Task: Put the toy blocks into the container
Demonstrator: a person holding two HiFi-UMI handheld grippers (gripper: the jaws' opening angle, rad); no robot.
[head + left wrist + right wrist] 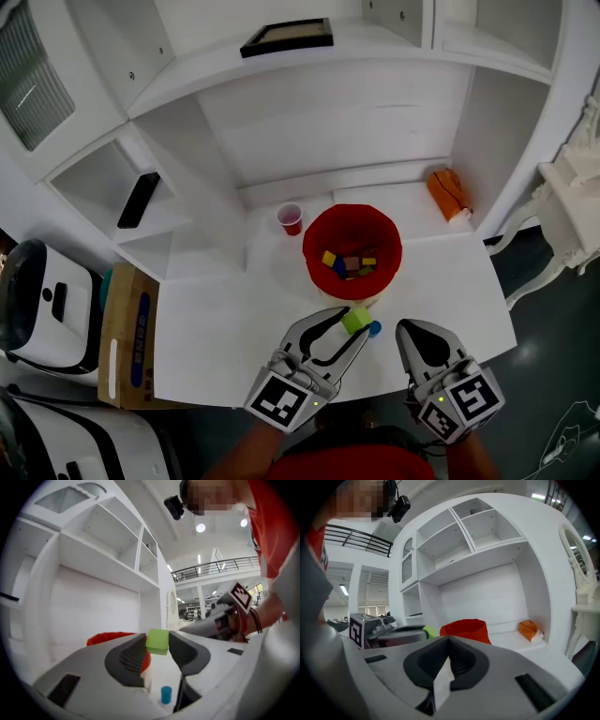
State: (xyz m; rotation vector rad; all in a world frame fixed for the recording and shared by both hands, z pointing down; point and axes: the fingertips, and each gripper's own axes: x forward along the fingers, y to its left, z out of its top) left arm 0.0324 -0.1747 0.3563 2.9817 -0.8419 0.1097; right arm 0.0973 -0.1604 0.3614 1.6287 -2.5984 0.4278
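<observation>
My left gripper (356, 323) is shut on a light green block (356, 320), pinched at the fingertips and held above the table just in front of the red container (352, 246). In the left gripper view the green block (157, 641) sits squarely between the dark pads. Below it a small blue cylinder (166, 694) stands on the white table; the same blue cylinder (374, 328) peeks out beside the green block in the head view. Several coloured blocks (349, 263) lie inside the container. My right gripper (419, 349) is shut and empty, to the right near the table's front edge.
A small red cup (291, 218) stands left of the container. An orange packet (448, 194) lies at the back right. A cardboard box (129, 336) sits off the table's left edge. White shelves enclose the back and sides, with a black phone (139, 200) on a left shelf.
</observation>
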